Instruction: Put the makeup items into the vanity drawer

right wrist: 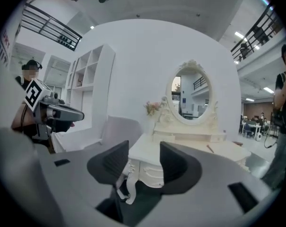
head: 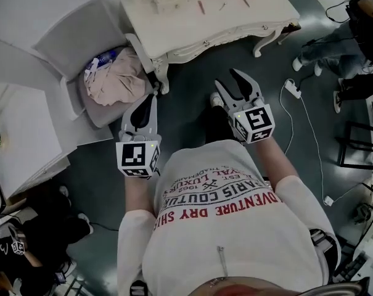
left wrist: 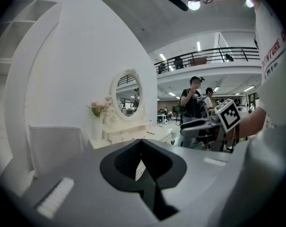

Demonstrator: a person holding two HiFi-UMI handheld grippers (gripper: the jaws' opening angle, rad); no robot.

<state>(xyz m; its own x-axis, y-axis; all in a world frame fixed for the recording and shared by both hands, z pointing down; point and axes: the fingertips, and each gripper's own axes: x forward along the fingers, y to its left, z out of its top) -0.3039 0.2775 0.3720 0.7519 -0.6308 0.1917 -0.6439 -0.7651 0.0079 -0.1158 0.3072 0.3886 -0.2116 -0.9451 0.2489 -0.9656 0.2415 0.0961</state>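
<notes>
left hand-held gripper point(head: 147, 101) has its jaws pressed together on nothing; right hand-held gripper point(head: 230, 81) is spread and empty. both hang over the floor point(head: 192, 85), short of the white counter point(head: 174, 32), where small makeup items point(head: 200, 7) lie. cloth point(head: 115, 79) sits on a chair point(head: 69, 36) beside it.

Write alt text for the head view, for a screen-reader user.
Seen from above, a person holds the left gripper, jaws together, and the right gripper, jaws apart, both empty, in front of a cream vanity table. A few small items lie on its top; a grey armchair with pinkish cloth on its seat stands at picture left.
</notes>
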